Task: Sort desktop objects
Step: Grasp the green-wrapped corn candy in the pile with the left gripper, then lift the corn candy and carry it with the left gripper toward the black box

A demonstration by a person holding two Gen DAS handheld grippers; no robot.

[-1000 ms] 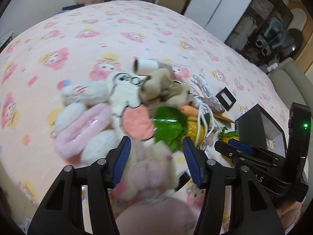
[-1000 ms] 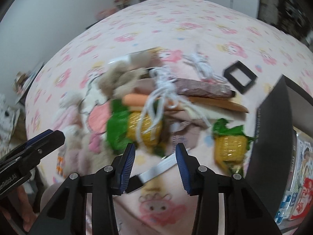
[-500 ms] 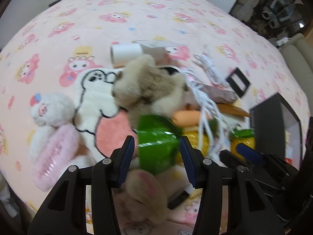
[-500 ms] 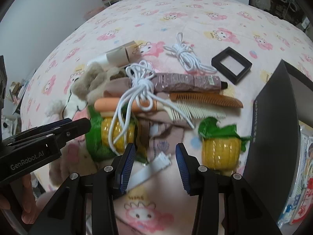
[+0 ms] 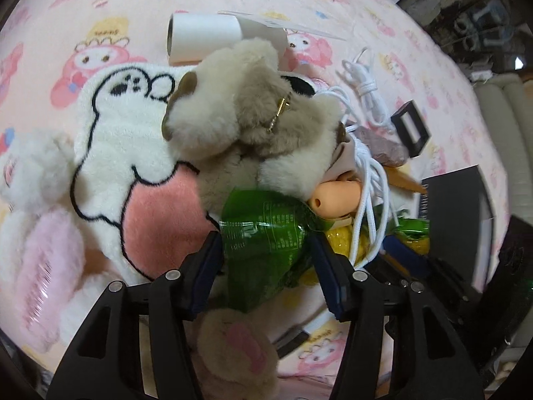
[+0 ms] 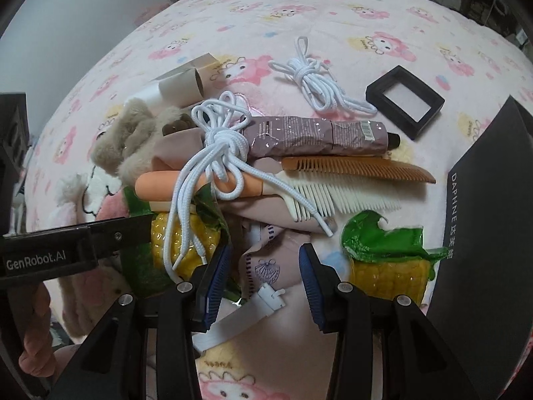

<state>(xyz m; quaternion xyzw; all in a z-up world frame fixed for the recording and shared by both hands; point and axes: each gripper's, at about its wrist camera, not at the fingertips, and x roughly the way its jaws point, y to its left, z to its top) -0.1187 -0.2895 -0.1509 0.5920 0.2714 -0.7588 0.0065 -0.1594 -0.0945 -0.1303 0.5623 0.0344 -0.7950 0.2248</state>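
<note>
A pile of objects lies on a pink cartoon-print blanket [image 6: 299, 6]. My left gripper [image 5: 266, 250] is open, its jaws on either side of the green end of a packaged corn cob [image 5: 263, 233]; this cob [image 6: 186, 243] lies under a white cord bundle [image 6: 220, 146]. My right gripper [image 6: 263, 266] is open and empty above a pink cloth pouch [image 6: 276, 260]. A beige plush toy [image 5: 246, 126] lies beyond the left gripper.
A second packaged corn cob [image 6: 389, 266], two combs [image 6: 359, 170], a mauve tube [image 6: 319, 135], another cord bundle [image 6: 316, 83], a small black frame [image 6: 404, 100] and a paper roll [image 6: 181, 86] lie around. A black box [image 6: 483, 233] stands at right. White and pink plush toys [image 5: 110, 140] lie at left.
My left gripper has moved forward and down until its jaws flank the green corn package. My right gripper has closed in on the pile.
</note>
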